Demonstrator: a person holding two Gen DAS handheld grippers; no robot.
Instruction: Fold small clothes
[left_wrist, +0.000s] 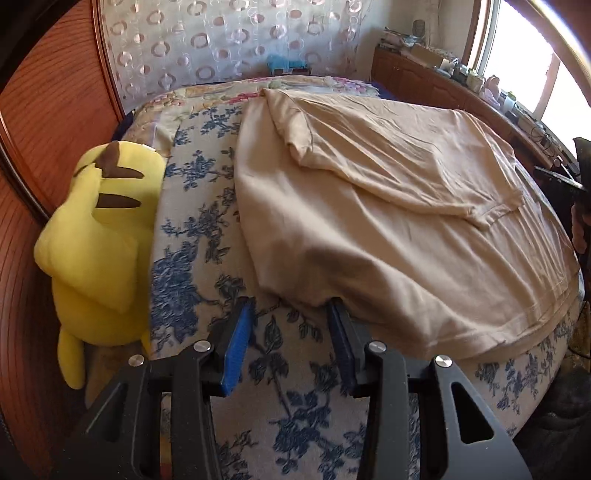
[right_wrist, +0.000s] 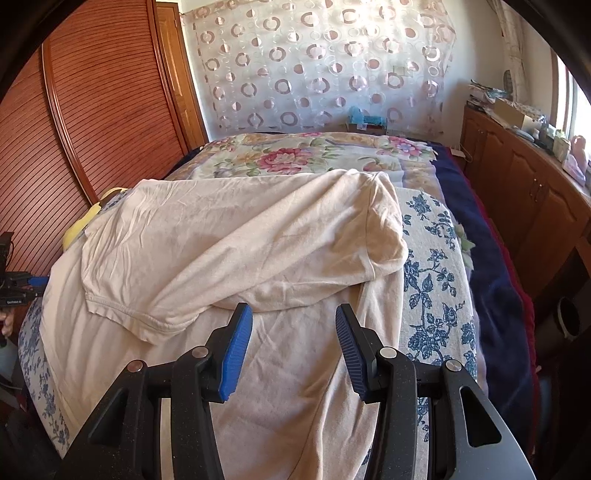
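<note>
A beige T-shirt (left_wrist: 388, 229) lies spread on a bed with a blue-flowered cover (left_wrist: 192, 229). One sleeve is folded inward across its body (right_wrist: 229, 236). My left gripper (left_wrist: 290, 306) stands open at the shirt's near left corner. The cloth edge lies just past its blue fingertips (left_wrist: 243, 321), and nothing is pinched. The right gripper (right_wrist: 292, 310) hovers open over the shirt's lower body, its pads (right_wrist: 236, 350) apart with cloth only below them. Each gripper shows at the edge of the other's view: the right gripper (left_wrist: 561, 181) and the left gripper (right_wrist: 22, 284).
A yellow plush toy (left_wrist: 99, 236) leans on the bed's left side against a slatted wooden door (left_wrist: 48, 110). A flowered quilt (right_wrist: 295, 155) covers the far end of the bed and a dark blue blanket (right_wrist: 491, 277) its right side. A cluttered wooden cabinet (right_wrist: 517, 166) runs under the window.
</note>
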